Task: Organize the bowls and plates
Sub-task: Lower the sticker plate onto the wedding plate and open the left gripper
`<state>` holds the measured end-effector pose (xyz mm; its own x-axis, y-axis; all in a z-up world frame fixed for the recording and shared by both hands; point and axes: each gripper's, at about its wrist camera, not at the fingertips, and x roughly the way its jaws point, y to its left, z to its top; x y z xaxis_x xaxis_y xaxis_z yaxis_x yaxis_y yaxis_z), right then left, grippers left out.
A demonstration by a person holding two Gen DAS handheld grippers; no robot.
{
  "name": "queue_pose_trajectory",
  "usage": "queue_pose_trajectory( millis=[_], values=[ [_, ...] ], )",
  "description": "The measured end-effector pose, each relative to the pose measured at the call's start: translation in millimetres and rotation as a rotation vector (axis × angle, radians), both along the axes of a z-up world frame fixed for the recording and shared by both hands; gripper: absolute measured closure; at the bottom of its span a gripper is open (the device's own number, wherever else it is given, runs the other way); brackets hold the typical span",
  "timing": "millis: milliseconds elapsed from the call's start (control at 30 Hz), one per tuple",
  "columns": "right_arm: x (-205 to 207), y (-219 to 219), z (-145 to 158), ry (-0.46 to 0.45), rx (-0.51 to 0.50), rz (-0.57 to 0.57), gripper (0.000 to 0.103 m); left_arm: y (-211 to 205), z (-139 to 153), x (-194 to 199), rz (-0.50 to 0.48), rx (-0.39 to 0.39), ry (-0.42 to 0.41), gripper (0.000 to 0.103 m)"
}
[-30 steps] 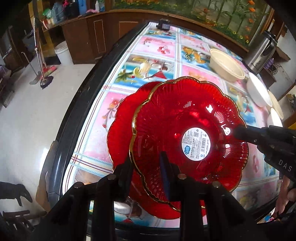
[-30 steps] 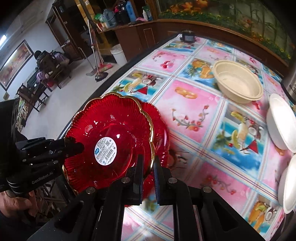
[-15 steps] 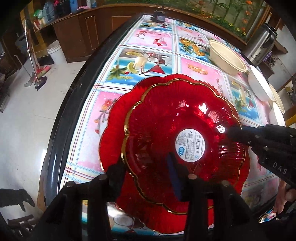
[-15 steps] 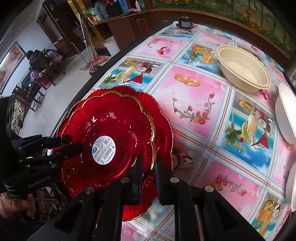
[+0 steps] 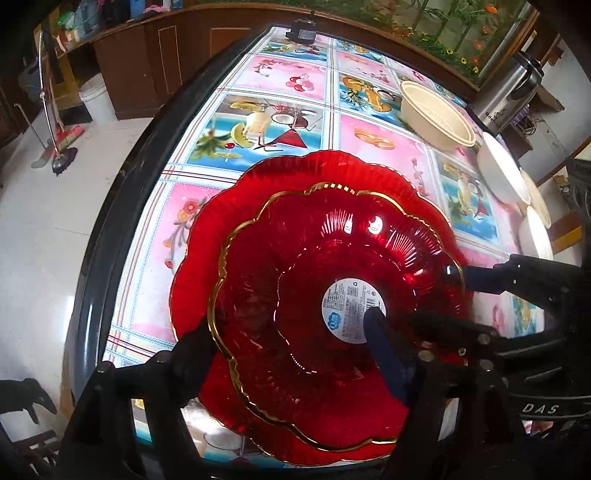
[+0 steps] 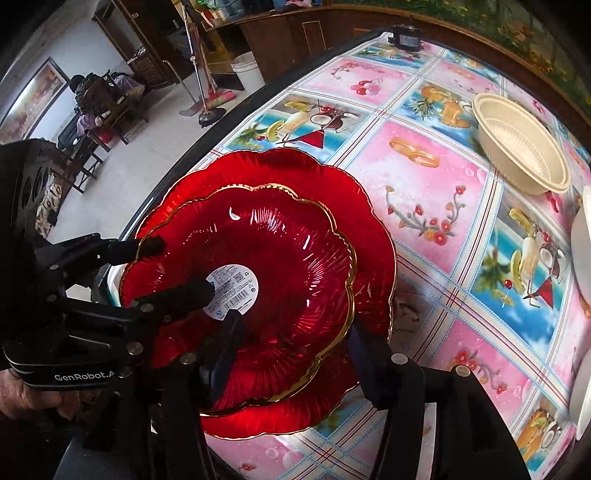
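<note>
Fruit-print tablecloth [image 5: 280,74] carries 2 nested dishes near its edge; smaller red plate [image 5: 314,266] sits inside larger red plate [image 5: 229,206]; left gripper [image 5: 284,332] and right gripper [image 6: 291,332], jaws just opening, straddle its rim unclenched; withdrawing carelessly could snag the rim, dragging both off.

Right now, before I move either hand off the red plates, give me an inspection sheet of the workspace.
Surface: table under a fruit-print cloth, dark rim.
Job's things: smaller red plate with a white label nested on the larger red plate; cream bowl and white plates towards the far right.
Clutter: small black device at the far edge; steel kettle beyond the bowl.
Grippers: left gripper and right gripper straddle the smaller plate's rim; both sets of jaws have just been opening, pads off the glass.
Cables: nothing seen.
Surroundings: tiled floor, broom, white bucket, wooden cabinets, a seated person in the background.
</note>
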<state>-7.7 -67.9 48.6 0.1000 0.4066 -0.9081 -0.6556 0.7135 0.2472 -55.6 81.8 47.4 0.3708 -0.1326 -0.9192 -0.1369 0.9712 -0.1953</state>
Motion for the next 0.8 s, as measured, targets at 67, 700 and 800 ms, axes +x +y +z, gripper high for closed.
queue_pose_trajectory(
  millis=[67,700,800],
  values=[
    [-1.2,-0.3,2.8,-0.005,-0.012,0.005,0.039,0.7,-0.1,0.7,0.010,-0.006,0.009,0.021],
    [-10.6,-29.4,22.4,-0.007,0.059,-0.020,0.035,-4.3,17.1,-3.1,0.063,0.034,-0.026,0.013],
    [-10.5,-41.8,27.7,-0.010,0.084,-0.051,0.035,-7.6,26.1,-4.1,0.068,0.053,-0.050,0.013]
  ],
)
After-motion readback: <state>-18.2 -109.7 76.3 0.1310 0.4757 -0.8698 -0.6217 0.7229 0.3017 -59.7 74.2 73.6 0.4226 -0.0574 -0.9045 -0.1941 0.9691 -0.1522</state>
